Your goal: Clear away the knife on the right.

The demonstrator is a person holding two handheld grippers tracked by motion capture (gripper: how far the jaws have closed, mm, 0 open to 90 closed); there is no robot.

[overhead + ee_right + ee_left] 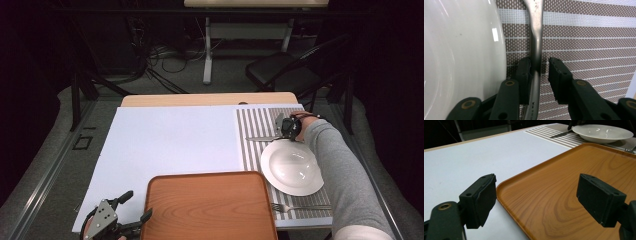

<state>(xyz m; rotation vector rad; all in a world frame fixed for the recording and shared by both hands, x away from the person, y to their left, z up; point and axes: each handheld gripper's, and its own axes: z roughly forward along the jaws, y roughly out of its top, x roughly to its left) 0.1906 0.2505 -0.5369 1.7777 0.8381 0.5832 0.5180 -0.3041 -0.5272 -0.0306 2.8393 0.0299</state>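
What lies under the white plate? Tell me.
The white plate rests on the striped placemat, beside the knife that the right claw straddles. The mat area beneath the plate is covered, so nothing there can be checked.

The grippers (536, 202) have black jaws with brass-ringed screw holes. One carries a grey three-cornered plate (104, 215). The sleeve (340, 175) is grey.

Left black two-jaw tongs (134, 206) at near left, jaws wide apart, level. Right black tongs (539, 65) far right, grey-sleeved forearm (340, 175) stretched forward, jaws narrowed, small gap remaining.
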